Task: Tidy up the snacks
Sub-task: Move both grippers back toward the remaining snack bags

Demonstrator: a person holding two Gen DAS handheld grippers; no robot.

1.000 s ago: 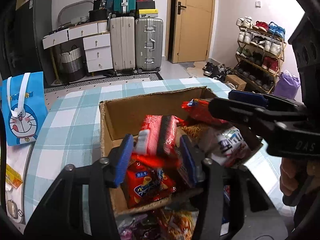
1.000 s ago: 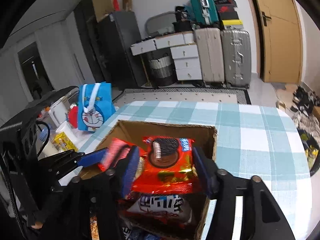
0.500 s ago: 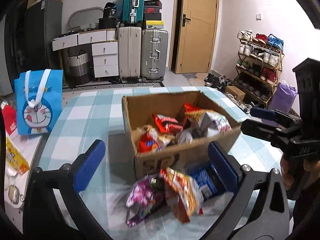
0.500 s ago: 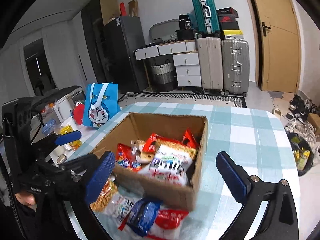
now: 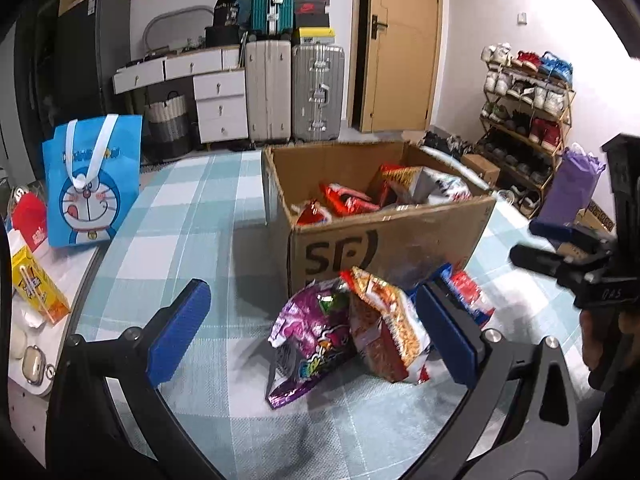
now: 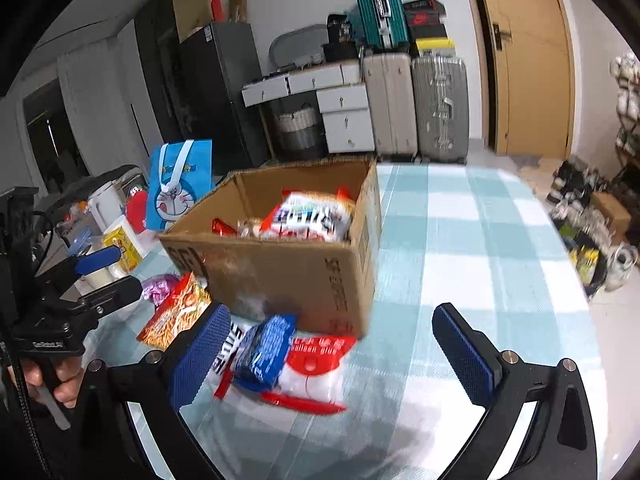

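An open cardboard box point(image 5: 384, 240) point(image 6: 288, 276) stands on the checked table and holds several snack packets. In front of it lie a purple packet point(image 5: 312, 340), an orange-red packet point(image 5: 384, 332) point(image 6: 176, 312), a blue packet point(image 6: 264, 348) and a red-and-white packet point(image 6: 316, 364). My left gripper point(image 5: 316, 336) is open and empty, low over the table, with the purple and orange-red packets between its fingers. My right gripper point(image 6: 340, 356) is open and empty before the blue and red-and-white packets.
A blue Doraemon bag point(image 5: 92, 180) point(image 6: 176, 188) stands at the table's left edge, beside a yellow carton point(image 5: 36, 284) and a red item. Suitcases, white drawers and a wooden door are behind; a shoe rack point(image 5: 524, 120) is at the right.
Both grippers let go of the packets they held over the box, opened and pulled back and down toward the table's near side. The loose packets in front of the box came into view.
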